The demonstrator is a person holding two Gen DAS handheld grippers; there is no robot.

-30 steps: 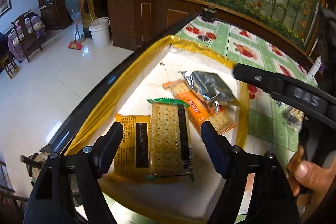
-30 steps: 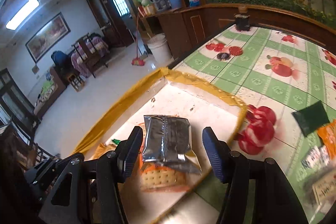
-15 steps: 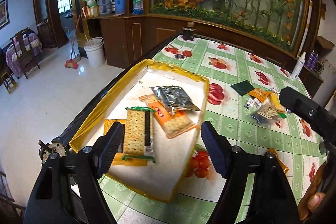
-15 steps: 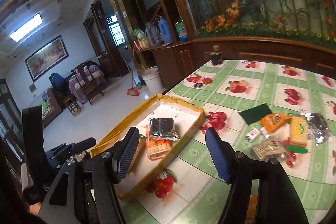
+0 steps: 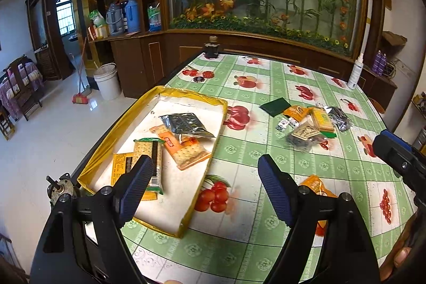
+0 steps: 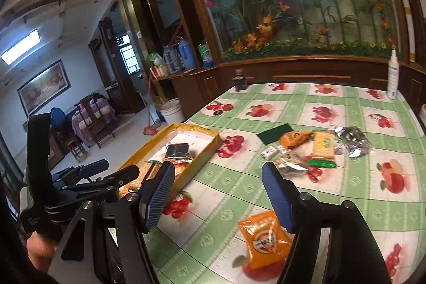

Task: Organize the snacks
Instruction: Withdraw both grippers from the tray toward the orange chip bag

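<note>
A yellow-rimmed tray [image 5: 106,140] [image 6: 197,128] sits at the table's left edge. It holds a silver packet [image 5: 185,124], an orange cracker pack [image 5: 183,148] and a green-topped cracker pack [image 5: 151,161]. A heap of loose snacks [image 5: 311,124] [image 6: 319,148] lies mid-table. An orange snack bag [image 6: 263,238] [image 5: 315,185] lies near the front. My left gripper [image 5: 205,190] is open and empty, raised above the tray's near right corner. My right gripper [image 6: 218,193] is open and empty above the table, just left of the orange bag.
A dark green flat packet [image 5: 275,105] lies left of the heap. A small dark bottle [image 5: 211,49] stands at the far table edge, a white spray bottle [image 5: 355,73] at the far right. The table drops to the floor on the left.
Both grippers have pulled back and up from the tray, so more of the table shows. The silver packet that lay between the right fingers rests in the tray.
</note>
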